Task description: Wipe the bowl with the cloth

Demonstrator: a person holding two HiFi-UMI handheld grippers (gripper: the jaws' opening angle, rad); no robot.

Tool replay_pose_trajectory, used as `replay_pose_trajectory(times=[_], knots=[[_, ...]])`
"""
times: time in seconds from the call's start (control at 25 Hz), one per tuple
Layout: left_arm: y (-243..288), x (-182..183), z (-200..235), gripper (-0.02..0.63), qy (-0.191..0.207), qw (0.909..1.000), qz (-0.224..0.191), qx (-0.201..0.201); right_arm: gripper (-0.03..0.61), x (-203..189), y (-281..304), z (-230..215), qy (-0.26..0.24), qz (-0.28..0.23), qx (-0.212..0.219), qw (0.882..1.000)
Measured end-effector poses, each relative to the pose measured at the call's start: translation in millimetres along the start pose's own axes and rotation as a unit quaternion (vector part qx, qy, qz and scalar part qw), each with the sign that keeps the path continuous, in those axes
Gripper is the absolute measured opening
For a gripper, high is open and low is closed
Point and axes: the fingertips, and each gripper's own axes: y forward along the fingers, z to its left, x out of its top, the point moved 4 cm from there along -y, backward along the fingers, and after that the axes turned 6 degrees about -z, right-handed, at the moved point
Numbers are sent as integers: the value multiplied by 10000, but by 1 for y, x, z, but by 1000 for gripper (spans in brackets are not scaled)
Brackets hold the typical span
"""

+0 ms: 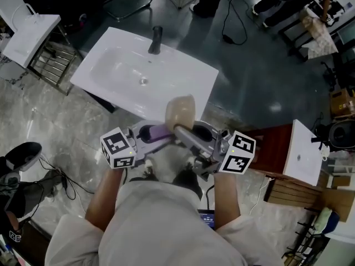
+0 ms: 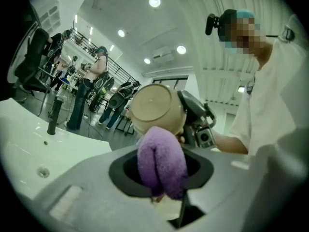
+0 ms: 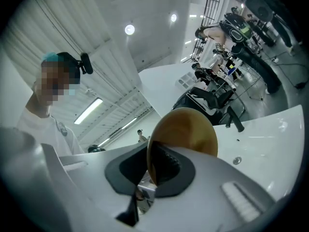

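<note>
A tan bowl (image 1: 180,111) hangs in the air by the near edge of the white sink, held by its rim in my right gripper (image 1: 186,131), which is shut on it. In the right gripper view the bowl (image 3: 190,132) stands on edge between the jaws, its inside turned to the right. My left gripper (image 1: 161,133) is shut on a folded purple cloth (image 1: 157,132). In the left gripper view the cloth (image 2: 161,161) bulges out of the jaws just under the bowl's (image 2: 154,108) outer bottom; whether they touch I cannot tell.
A white washbasin (image 1: 122,87) with a dark tap (image 1: 155,40) and a drain (image 1: 143,81) lies just ahead on a marble floor. A second small basin (image 1: 302,151) on a red stand is at the right. Cables and other people stand around.
</note>
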Motion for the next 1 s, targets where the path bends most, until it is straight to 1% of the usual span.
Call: replay_pose_trajectory(times=[0.24, 0.36, 0.48, 0.56, 0.68, 0.76, 1.0], knots=[[9, -1, 6, 115, 18, 10000, 10, -46, 14, -4, 4, -43, -247, 324, -740, 9964], [10, -1, 5, 115, 101, 9999, 49, -29, 14, -13, 4, -56, -437, 645, -1002, 9919], [10, 5, 8, 115, 171, 9998, 26, -42, 14, -19, 3, -68, -656, 1003, -1250, 9849], [10, 6, 9, 116, 308, 9995, 109, -41, 14, -24, 0, -74, -679, 1129, -1345, 9821], [7, 3, 9, 117, 461, 9986, 265, -64, 14, -31, -4, -77, -661, 1189, -1393, 9809], [5, 2, 8, 117, 502, 9983, 286, -69, 14, -34, -6, -79, -624, 1186, -1438, 9805], [1, 6, -4, 115, 671, 9972, 295, -143, 14, -41, -15, -78, -360, 946, -1625, 9815]])
